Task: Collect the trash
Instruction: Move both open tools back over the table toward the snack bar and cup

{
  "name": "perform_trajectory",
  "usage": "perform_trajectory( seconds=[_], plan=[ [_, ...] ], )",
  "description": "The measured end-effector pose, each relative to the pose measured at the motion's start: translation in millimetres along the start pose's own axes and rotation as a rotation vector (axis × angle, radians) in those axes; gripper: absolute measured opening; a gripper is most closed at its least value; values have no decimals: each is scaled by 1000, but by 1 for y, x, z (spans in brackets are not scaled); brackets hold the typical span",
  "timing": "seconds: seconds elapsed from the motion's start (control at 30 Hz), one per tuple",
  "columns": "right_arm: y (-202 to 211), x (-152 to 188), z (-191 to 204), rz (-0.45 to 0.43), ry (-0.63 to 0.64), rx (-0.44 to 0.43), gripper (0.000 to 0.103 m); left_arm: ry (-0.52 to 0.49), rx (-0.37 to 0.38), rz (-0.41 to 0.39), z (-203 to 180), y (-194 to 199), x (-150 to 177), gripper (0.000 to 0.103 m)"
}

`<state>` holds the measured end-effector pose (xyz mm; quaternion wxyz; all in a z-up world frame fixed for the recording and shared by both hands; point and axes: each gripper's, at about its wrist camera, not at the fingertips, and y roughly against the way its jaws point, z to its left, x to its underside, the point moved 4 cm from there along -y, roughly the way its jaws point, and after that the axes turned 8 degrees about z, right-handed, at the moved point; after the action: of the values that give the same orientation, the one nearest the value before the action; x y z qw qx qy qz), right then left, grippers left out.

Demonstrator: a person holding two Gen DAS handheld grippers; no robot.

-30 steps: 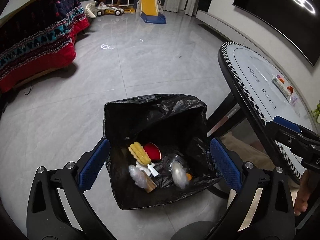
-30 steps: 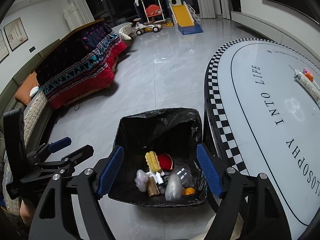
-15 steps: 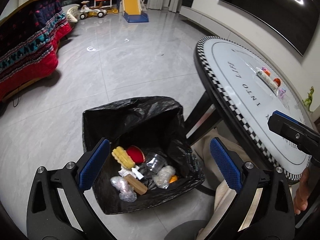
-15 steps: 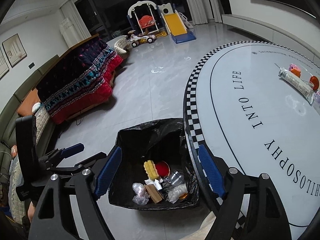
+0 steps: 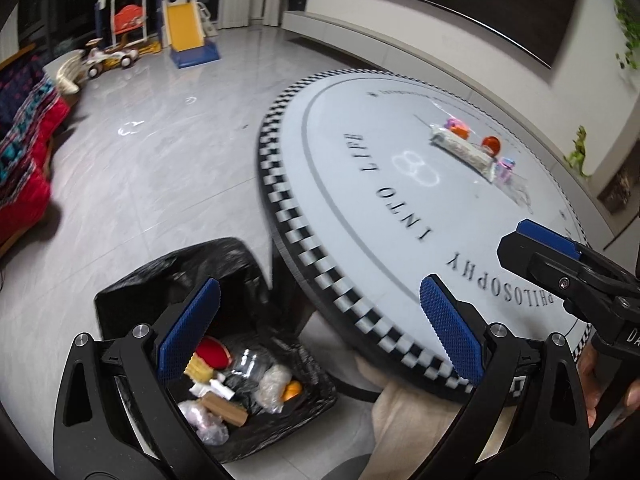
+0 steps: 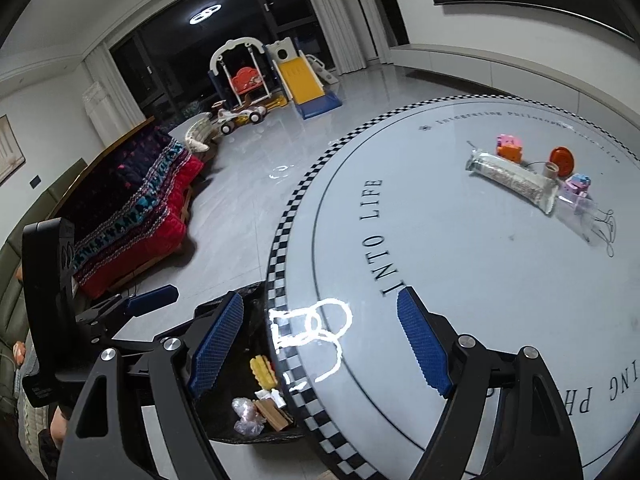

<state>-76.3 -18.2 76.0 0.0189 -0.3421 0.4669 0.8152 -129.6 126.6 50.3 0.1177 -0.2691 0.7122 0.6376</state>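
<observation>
A bin lined with a black bag [image 5: 132,284] stands on the floor by the table and holds several scraps: a yellow piece, a red cup, clear plastic. On the round white table [image 5: 360,184] with a checkered rim lie a long clear wrapper [image 5: 464,150], an orange lid [image 5: 491,145] and small pink and purple pieces. My left gripper [image 5: 320,320] hangs open and empty over the table edge and bin. Farther right over the tabletop, my right gripper [image 6: 320,340] is open and empty too. The wrapper [image 6: 516,182] and the lid [image 6: 561,158] lie far ahead of it.
A sofa under a red patterned blanket [image 6: 136,200] stands at the left. A child's slide and swing [image 6: 280,76] and a toy car stand at the back. A dark TV [image 5: 480,4] hangs on the right wall. A leg in beige trousers [image 5: 408,412] shows under the table edge.
Both views have swung from the bin up and right onto the table; the bin has slid to the lower left. Both grippers have stayed open and empty.
</observation>
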Motion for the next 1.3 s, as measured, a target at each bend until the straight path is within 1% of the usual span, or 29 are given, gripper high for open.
perform_trajectory(
  seconds=[0.37,0.53,0.6,0.7,0.8,0.97,1.13,1.2,1.27,1.3],
  plan=[
    [27,-19,-116,-58,-154,124,80,-159,89,44,-94,-49,-53,97],
    [33,-25,-167,-65,-218,180,80,-208,123,59,-133,-74,-73,97],
    [33,-28,-186,-66,-236,203,80,-212,137,66,-145,-86,-83,97],
    [31,-32,-215,-66,-257,245,80,-197,154,76,-158,-101,-98,97],
    [25,-39,-234,-54,-252,273,80,-178,154,86,-165,-114,-110,97],
    [4,-54,-254,-26,-182,246,80,-117,145,106,-169,-129,-129,97],
    [-19,-68,-259,5,-85,236,80,-52,103,128,-168,-142,-144,97],
    [-26,-73,-259,21,-52,237,80,-4,105,150,-167,-149,-150,97],
    [-35,-77,-259,41,-18,256,76,50,99,167,-166,-156,-157,97],
    [-39,-78,-260,56,-7,256,70,71,98,172,-166,-159,-160,97]
  ],
)
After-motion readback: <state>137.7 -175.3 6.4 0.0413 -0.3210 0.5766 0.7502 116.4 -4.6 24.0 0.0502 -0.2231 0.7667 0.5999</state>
